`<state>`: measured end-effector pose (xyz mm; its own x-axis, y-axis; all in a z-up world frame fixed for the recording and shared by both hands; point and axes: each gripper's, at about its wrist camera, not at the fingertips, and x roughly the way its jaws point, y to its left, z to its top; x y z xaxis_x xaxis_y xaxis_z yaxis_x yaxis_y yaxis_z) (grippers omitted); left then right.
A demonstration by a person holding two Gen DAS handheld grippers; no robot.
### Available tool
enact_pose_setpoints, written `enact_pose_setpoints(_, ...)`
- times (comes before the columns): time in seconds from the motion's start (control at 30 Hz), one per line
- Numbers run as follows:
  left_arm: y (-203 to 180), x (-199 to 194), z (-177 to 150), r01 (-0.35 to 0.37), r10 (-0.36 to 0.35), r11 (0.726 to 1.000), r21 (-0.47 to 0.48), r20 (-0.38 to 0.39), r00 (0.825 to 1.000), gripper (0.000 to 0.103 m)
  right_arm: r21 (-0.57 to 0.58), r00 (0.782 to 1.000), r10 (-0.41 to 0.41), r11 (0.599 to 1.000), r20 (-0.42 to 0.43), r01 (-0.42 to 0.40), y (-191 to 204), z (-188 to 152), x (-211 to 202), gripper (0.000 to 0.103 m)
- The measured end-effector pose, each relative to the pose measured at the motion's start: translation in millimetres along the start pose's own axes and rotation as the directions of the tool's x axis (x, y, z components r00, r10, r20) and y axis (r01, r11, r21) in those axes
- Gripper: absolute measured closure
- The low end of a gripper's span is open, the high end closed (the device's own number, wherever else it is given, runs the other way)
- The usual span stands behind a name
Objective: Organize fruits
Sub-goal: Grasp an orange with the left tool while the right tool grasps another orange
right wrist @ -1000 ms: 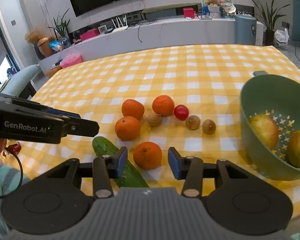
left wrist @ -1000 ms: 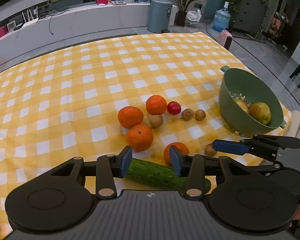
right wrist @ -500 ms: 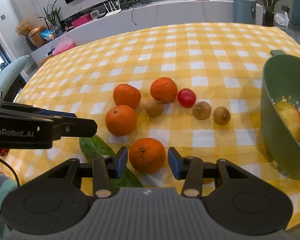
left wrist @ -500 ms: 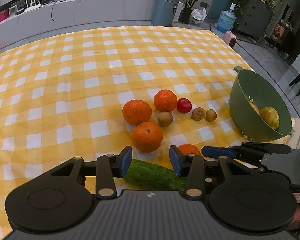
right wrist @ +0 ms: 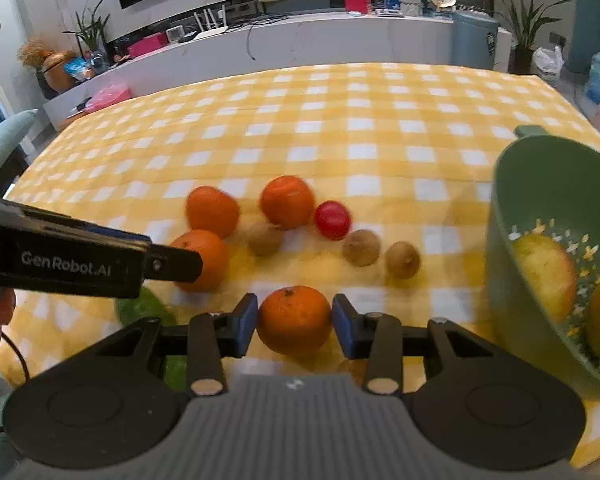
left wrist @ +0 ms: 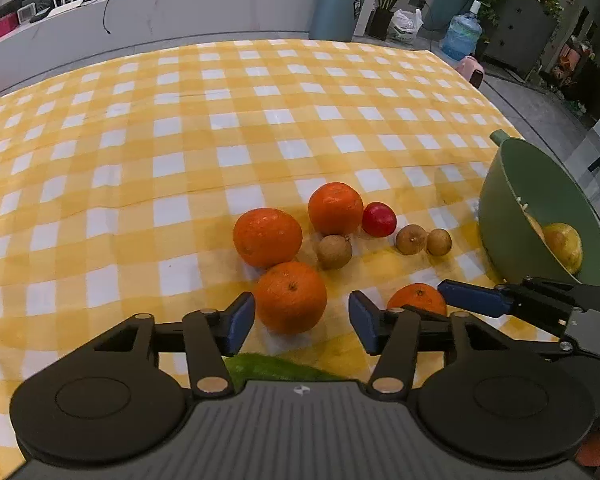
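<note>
**Both my grippers down among the oranges**

The yellow-and-white checked cloth (left wrist: 228,128) covers the whole table, soft and faintly creased. At its right edge stands the green plastic colander bowl (right wrist: 540,184), smooth-walled with star-shaped holes, tipped toward me; inside lie a blushed yellow apple (right wrist: 544,276) and a rounder yellow-green fruit (left wrist: 564,246).

My left gripper (left wrist: 302,322) has just been opening: its blue pads stand wide on either side of a dimpled, glossy orange (left wrist: 290,296), with clear gaps on both sides, so nothing is gripped. A bumpy green cucumber (left wrist: 272,366) peeks from under its body.

My right gripper (right wrist: 294,324) has just been closing around the nearest orange (right wrist: 294,318); the pads sit right at its flanks. The view is blurred, and I cannot tell whether they press yet.

Farther back two more oranges (left wrist: 267,236) rest close together, then a smooth red round fruit (left wrist: 379,219) just beside the rear one. Smallest are three matt brown, rough-skinned round fruits (left wrist: 334,251): one nestled among the oranges, two side by side toward the bowl.
</note>
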<state>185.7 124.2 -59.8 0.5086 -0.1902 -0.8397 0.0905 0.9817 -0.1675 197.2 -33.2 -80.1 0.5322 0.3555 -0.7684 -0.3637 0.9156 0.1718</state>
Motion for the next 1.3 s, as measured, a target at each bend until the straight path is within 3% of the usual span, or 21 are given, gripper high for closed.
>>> enact_pose_setpoints(0.3,-5,15,0,-0.041,0.041,0.999,0.023,-0.009,0.999,0.036,-0.026,1.0,0.008,1.0,0.006,-0.007,-1,2,1,0.064)
enact_pose_setpoints(0.6,-1,20,-3,-0.05,0.05,0.999,-0.001,-0.03,0.998,0.05,-0.024,1.0,0.002,1.0,-0.027,-0.002,-3,-3,3,0.063)
enact_pose_setpoints(0.87,-4,19,-4,-0.069,0.069,0.998,0.0,-0.031,0.997,0.052,-0.044,0.999,0.001,0.999,-0.053,-0.003,-1,-8,0,0.059)
enact_pose_setpoints(1.3,-26,-26,-5,-0.087,0.086,0.996,0.031,0.03,0.996,0.053,-0.068,1.0,0.007,0.998,-0.007,-0.007,1,-9,-10,0.062)
